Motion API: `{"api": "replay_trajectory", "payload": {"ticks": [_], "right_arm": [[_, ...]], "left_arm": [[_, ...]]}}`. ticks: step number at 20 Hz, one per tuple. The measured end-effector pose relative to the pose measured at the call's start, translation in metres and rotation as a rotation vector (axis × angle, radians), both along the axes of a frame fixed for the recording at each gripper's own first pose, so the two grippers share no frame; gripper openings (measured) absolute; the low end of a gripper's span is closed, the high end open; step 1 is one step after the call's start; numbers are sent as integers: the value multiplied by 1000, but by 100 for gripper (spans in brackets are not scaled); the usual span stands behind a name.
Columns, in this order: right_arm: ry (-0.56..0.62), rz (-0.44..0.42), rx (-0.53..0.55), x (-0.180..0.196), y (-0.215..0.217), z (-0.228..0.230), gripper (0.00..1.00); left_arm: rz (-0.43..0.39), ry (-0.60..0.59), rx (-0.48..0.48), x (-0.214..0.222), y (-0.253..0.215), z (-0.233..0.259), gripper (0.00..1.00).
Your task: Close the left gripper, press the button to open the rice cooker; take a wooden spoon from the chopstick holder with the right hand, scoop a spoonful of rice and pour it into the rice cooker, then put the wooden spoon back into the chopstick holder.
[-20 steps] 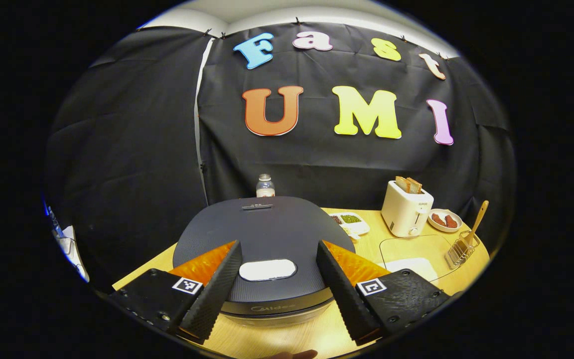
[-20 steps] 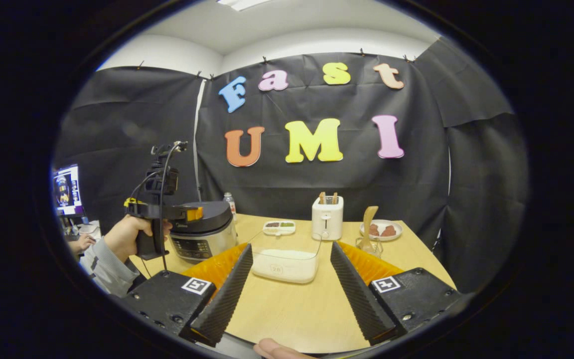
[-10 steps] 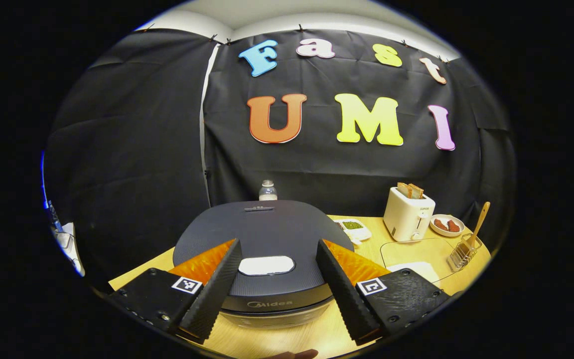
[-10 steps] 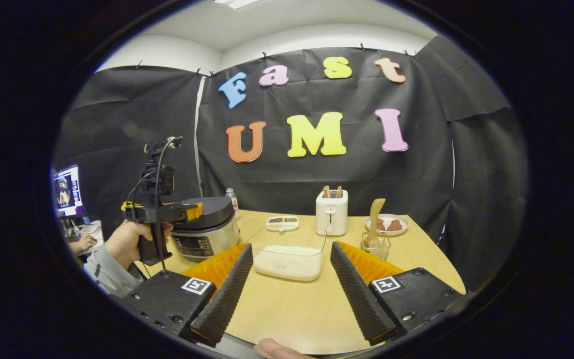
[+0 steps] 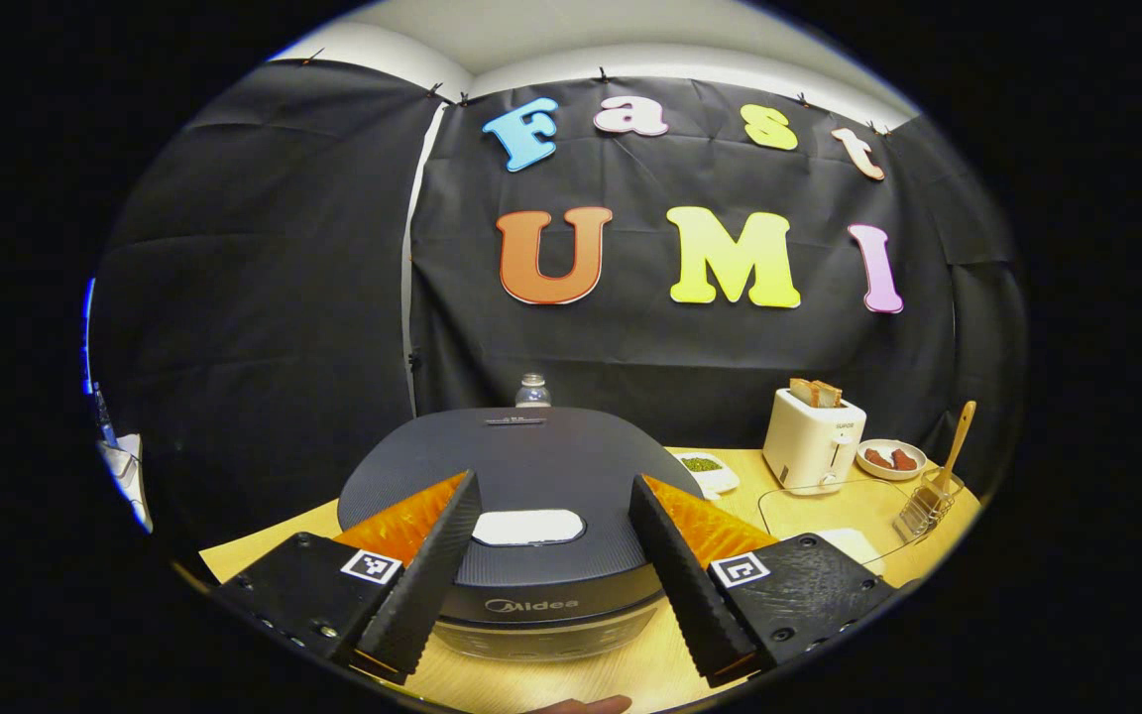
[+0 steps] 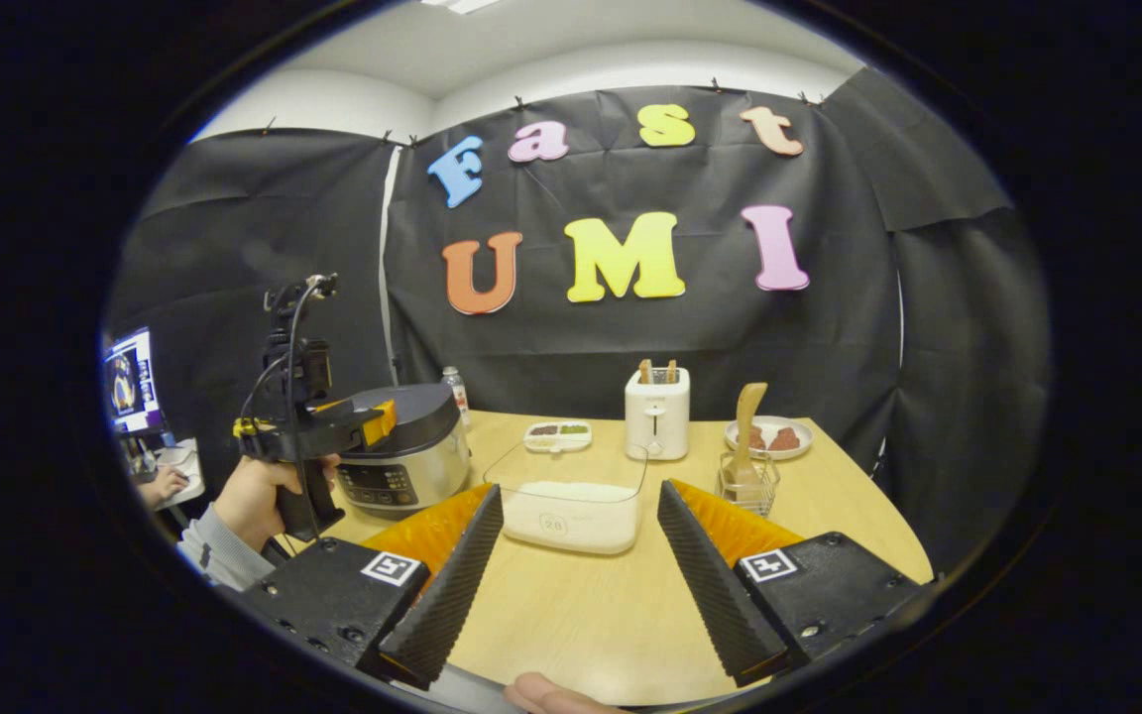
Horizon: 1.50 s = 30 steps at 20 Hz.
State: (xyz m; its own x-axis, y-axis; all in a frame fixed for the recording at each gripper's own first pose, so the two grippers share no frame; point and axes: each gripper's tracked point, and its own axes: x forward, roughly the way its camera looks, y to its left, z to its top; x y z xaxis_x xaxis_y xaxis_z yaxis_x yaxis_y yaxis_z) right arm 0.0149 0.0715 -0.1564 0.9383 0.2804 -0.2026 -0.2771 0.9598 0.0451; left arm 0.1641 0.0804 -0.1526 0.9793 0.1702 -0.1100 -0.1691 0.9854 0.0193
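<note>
One pale oval button (image 5: 528, 527) sits on the dark lid of the rice cooker (image 5: 521, 476), near its front edge, and the lid is closed. The cooker stands at the left end of the worktop (image 6: 591, 615). The left hand-held gripper (image 5: 541, 585) hovers just above the lid with the button between its two fingers, probably to line up for the press. Its fingers stand wide apart and hold nothing, so I judge it must close first.

To the right, the clear container of rice (image 6: 571, 511) stands mid-worktop. Beside it the wooden spoon (image 6: 747, 421) stands upright in the wire chopstick holder (image 6: 746, 486), handy for the right hand. The right hand-held gripper (image 6: 571, 585) is also wide open and empty, above bare worktop.
</note>
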Motion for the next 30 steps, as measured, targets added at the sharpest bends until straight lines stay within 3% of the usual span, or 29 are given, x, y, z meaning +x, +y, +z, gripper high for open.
{"api": "replay_trajectory", "payload": {"ticks": [1, 7, 8, 9, 10, 11, 14, 15, 17, 19, 20, 22, 30], "right_arm": [[-2, 1, -3, -1, 0, 2, 100], [-40, -28, -20, -4, -9, 20, 100], [-49, -32, -20, -4, -11, 24, 96], [-62, -40, -17, -3, -13, 30, 100], [-76, -48, -16, -2, -16, 37, 96], [-89, -56, -16, -1, -18, 44, 100], [-132, -79, -22, -3, -25, 62, 95], [-144, -82, -25, -4, -26, 69, 100], [-165, -94, -28, -6, -30, 80, 96], [-182, -105, -26, -10, -33, 91, 100], [-192, -112, -23, -12, -35, 100, 96], [-205, -127, -27, -16, -41, 109, 100], [-238, -172, 4, -33, -65, 140, 96]], "left_arm": [[1, -3, -2, 0, 1, 2, 98], [-13, 18, -37, -3, -3, 10, 97], [-21, 24, -51, -6, -5, 12, 96], [-23, 29, -63, -10, -4, 15, 100], [-30, 32, -75, -15, -6, 18, 95], [-35, 30, -81, -20, -9, 23, 93], [-46, 10, -69, -35, -14, 41, 93], [-53, 6, -67, -40, -18, 46, 93], [-77, 0, -71, -53, -30, 59, 93], [-97, -18, -59, -68, -39, 75, 93], [-112, -28, -52, -76, -45, 82, 93], [-136, -45, -43, -93, -58, 96, 93], [-222, -104, -15, -163, -100, 137, 93]]}}
